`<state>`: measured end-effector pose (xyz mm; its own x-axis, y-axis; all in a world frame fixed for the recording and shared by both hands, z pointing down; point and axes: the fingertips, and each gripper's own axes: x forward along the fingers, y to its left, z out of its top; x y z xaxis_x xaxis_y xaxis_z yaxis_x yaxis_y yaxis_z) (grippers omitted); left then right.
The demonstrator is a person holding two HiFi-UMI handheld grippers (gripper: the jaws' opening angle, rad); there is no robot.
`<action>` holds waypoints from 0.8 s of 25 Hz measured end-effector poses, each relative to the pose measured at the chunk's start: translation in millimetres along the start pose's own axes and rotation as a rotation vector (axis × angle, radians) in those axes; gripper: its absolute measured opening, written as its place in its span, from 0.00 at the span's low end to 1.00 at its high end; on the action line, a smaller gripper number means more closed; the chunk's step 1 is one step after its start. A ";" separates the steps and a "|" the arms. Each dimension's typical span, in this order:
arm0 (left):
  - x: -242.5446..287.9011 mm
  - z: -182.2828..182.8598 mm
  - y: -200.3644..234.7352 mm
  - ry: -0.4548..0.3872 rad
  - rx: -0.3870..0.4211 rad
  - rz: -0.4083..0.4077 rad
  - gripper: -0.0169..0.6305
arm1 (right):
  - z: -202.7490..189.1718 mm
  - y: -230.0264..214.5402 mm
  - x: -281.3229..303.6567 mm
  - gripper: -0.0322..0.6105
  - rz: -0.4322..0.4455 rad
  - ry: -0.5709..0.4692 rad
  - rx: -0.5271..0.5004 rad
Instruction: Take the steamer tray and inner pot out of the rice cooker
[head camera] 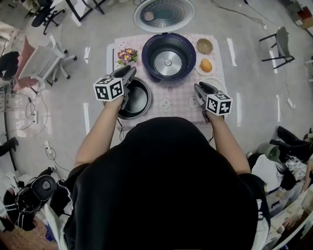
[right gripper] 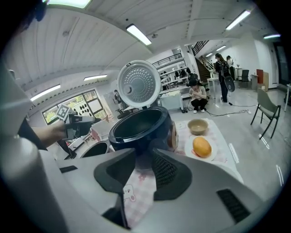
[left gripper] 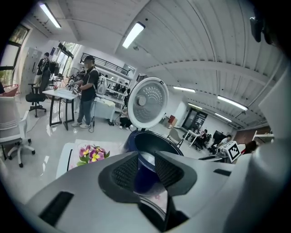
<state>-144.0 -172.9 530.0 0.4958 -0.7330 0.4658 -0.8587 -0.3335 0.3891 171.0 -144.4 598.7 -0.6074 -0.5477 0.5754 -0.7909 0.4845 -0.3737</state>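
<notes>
The dark blue rice cooker [head camera: 168, 56] stands open on the table, its lid [head camera: 164, 14] tipped back, and the bare silver heating plate [head camera: 167, 62] shows inside. The dark inner pot [head camera: 135, 100] sits on the table to the cooker's front left. My left gripper [head camera: 130, 72] hovers over the pot's far rim, open and empty. My right gripper [head camera: 199, 90] hangs over the cloth to the cooker's front right, also open and empty. A pale round thing [head camera: 214, 82] lies beside it, partly hidden. Both gripper views look past empty jaws at the cooker [left gripper: 152, 141] [right gripper: 136, 127].
A pink checked cloth [head camera: 181, 97] covers the table. On it are a flower bunch [head camera: 126, 55], a small bowl [head camera: 205, 46] and an orange [head camera: 206, 65] on a plate. An office chair [head camera: 46, 61] stands to the left, a folding chair [head camera: 279, 44] to the right.
</notes>
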 end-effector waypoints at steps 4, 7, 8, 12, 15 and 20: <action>4.4 9.1 -15.7 -0.002 0.008 -0.039 0.23 | 20.6 -1.1 -16.1 0.24 -0.012 -0.053 -0.006; 7.3 11.8 -26.1 -0.002 0.023 -0.052 0.23 | 36.5 -3.5 -28.8 0.24 -0.021 -0.088 -0.018; 8.4 12.8 -28.8 -0.003 0.025 -0.054 0.23 | 41.6 -4.8 -32.7 0.24 -0.024 -0.098 -0.023; 11.7 17.4 -35.6 -0.011 0.037 -0.055 0.23 | 59.4 -9.2 -45.4 0.23 -0.030 -0.136 -0.038; 14.5 20.2 -36.0 -0.017 0.041 -0.059 0.23 | 68.0 -12.0 -47.1 0.23 -0.035 -0.152 -0.043; 14.7 22.8 -37.0 -0.021 0.038 -0.062 0.23 | 77.5 -13.8 -48.3 0.23 -0.034 -0.165 -0.044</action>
<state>-107.8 -184.8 504.4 0.5453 -0.7225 0.4250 -0.8312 -0.4003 0.3858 205.5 -177.6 519.6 -0.5870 -0.6672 0.4586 -0.8095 0.4912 -0.3215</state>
